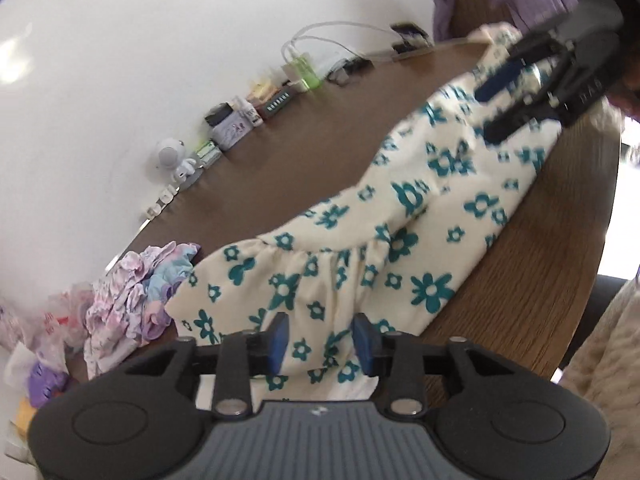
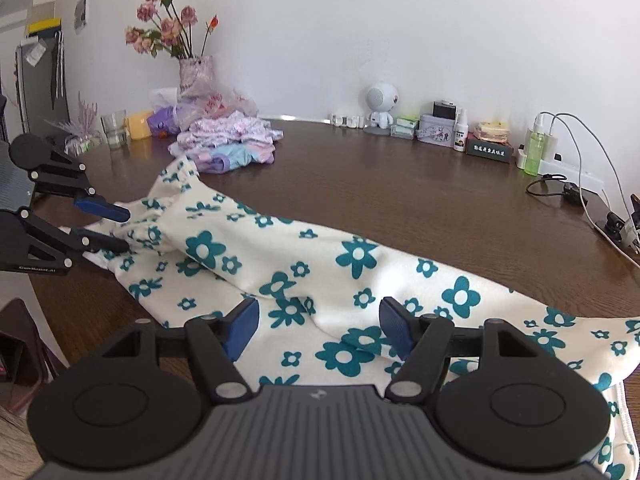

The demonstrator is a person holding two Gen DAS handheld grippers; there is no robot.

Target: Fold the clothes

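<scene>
The cream garment with teal flowers lies stretched across the brown desk, from the left gripper at one end to the right gripper at the other. The fingers of the left gripper are apart, with the gathered end of the cloth just at their tips; it seems they do not press it, but their tips hide the contact. The fingers of the right gripper stand wide over the cloth and grip nothing. The near edge of the garment is hidden under the right gripper's body and cut off at the picture's lower right corner. In the left wrist view the far end is blurred. A pile of pastel clothes lies near the wall, partly behind the garment.
</scene>
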